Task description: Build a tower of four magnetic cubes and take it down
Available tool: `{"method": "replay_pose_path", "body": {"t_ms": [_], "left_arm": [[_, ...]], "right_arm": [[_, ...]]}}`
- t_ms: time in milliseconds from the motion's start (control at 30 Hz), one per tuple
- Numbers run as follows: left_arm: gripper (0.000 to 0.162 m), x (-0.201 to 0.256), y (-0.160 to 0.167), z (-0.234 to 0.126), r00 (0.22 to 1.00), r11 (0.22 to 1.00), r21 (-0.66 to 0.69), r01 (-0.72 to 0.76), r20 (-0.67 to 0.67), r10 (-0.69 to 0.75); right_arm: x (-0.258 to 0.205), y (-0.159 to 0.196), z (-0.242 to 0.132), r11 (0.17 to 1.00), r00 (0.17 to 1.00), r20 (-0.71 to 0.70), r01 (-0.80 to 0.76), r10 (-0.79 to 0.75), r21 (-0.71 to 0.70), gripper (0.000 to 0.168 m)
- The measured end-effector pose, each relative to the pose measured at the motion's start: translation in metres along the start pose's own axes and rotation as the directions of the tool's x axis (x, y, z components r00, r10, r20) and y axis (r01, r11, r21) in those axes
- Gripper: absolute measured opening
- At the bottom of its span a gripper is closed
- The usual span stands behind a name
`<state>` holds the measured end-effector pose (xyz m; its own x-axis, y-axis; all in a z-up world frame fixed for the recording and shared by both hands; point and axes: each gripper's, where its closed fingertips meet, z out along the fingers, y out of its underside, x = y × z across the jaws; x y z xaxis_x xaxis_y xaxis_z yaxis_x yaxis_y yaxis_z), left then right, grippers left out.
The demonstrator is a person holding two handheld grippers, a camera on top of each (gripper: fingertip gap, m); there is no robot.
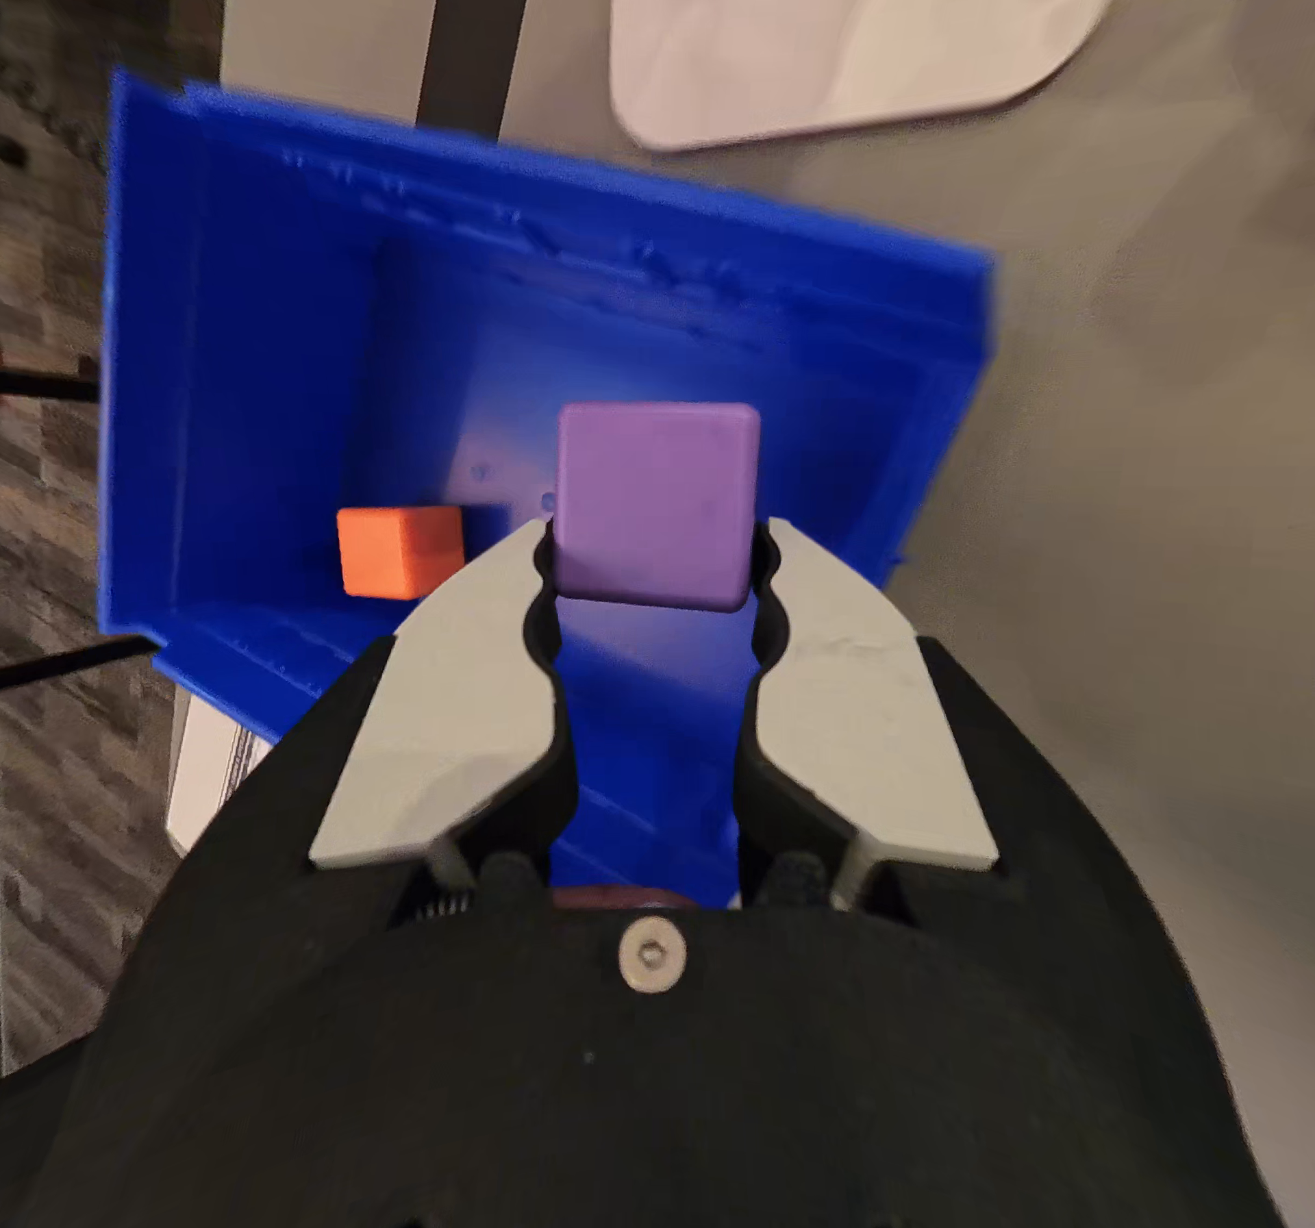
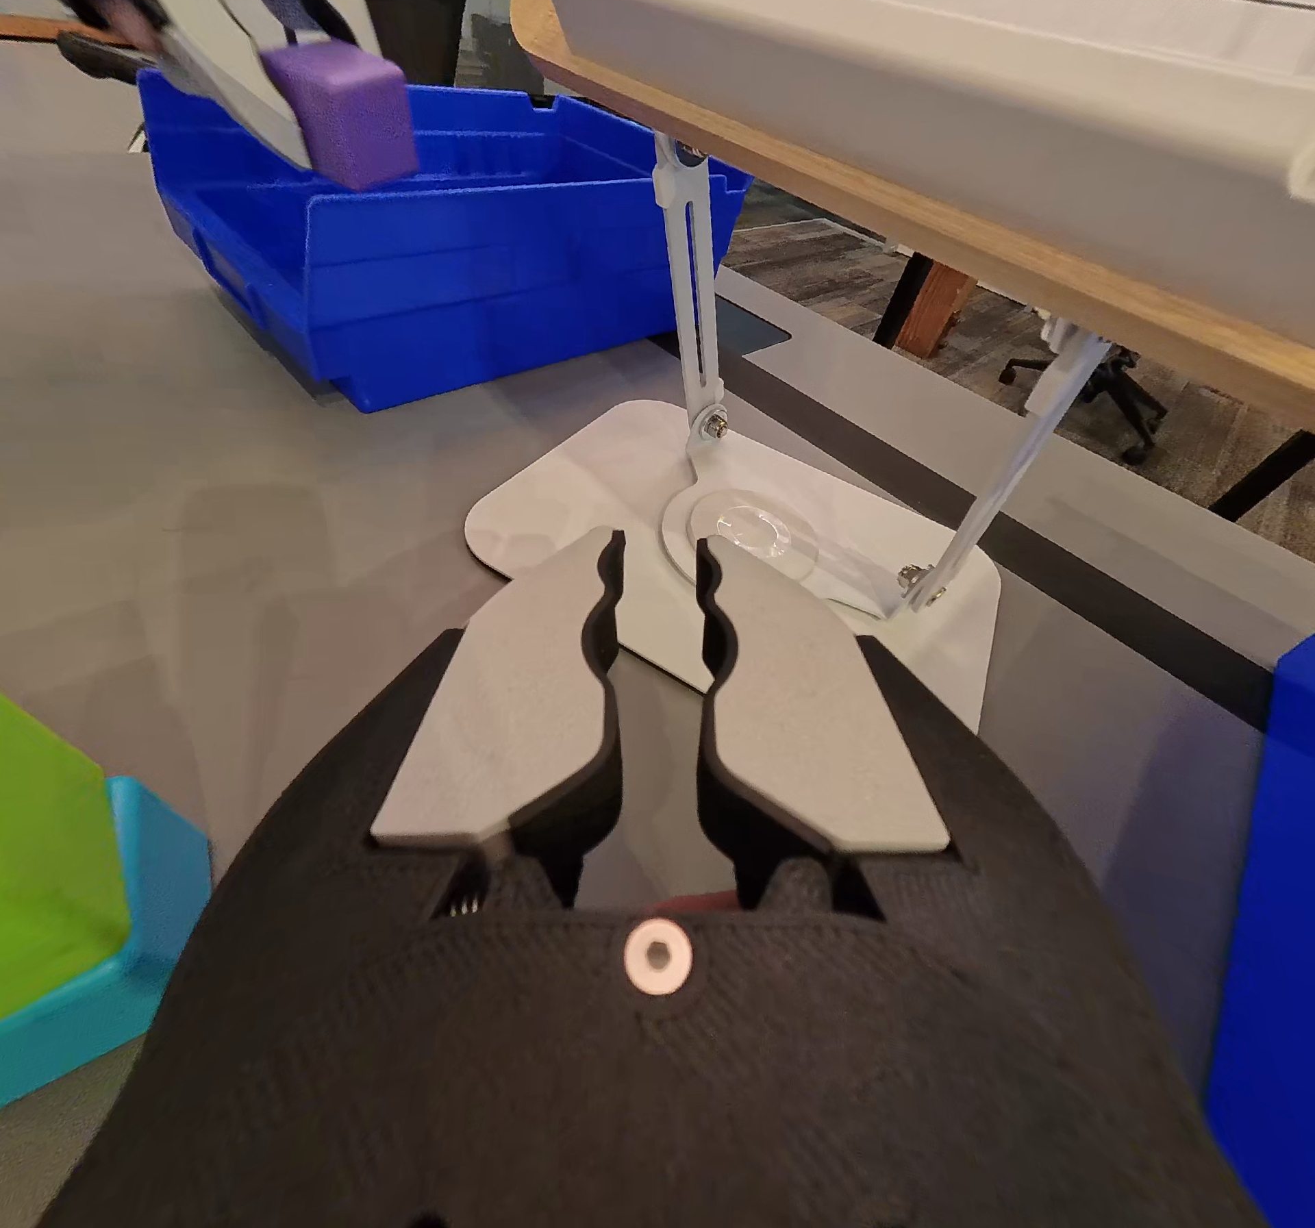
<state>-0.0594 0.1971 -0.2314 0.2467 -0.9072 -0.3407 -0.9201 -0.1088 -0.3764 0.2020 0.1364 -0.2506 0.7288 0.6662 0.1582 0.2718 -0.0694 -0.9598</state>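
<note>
Left gripper (image 1: 653,557) clamps purple foam-like cube (image 1: 655,507) over blue plastic bin (image 1: 284,311) w/ orange cube (image 1: 398,551) inside. Right gripper (image 2: 660,546) empty, fingers slightly apart, over grey tabletop (image 2: 213,468); white printed sign on stand (image 2: 925,55) above.

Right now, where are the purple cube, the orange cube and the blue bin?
purple cube (image 1: 655,503), left wrist view, its facing side.
orange cube (image 1: 398,553), left wrist view, its front face.
blue bin (image 2: 455,283), right wrist view, its outer wall.

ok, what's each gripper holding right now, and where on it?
Left gripper pinches the purple cube by two opposite side faces, above the blue bin. Right gripper holds nothing.
</note>
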Motion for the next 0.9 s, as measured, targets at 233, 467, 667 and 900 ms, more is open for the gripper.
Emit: {"method": "replay_pose_path", "body": {"t_ms": [233,467,667,900], "left_arm": [[0.051,0.093,-0.091,-0.045,0.994,0.984,0.139,-0.110,-0.008,0.112],[0.052,0.188,-0.170,-0.050,0.963,0.947,0.219,-0.233,-0.084,0.256],[0.051,0.220,-0.192,-0.040,0.942,0.940,0.209,-0.271,-0.143,0.303],[0.051,0.235,-0.192,-0.022,0.931,0.935,0.173,-0.308,-0.149,0.334]], "right_arm": [[0.000,0.000,0.000,1.000,1.000,-0.002,0.005,-0.005,0.002,0.019],[-0.001,0.000,0.000,1.000,1.000,0.001,0.006,-0.006,0.000,0.019],[-0.001,0.000,0.000,1.000,1.000,0.002,0.006,-0.006,0.000,0.019],[-0.001,0.000,0.000,1.000,1.000,0.003,0.006,-0.006,-0.002,0.019]]}}
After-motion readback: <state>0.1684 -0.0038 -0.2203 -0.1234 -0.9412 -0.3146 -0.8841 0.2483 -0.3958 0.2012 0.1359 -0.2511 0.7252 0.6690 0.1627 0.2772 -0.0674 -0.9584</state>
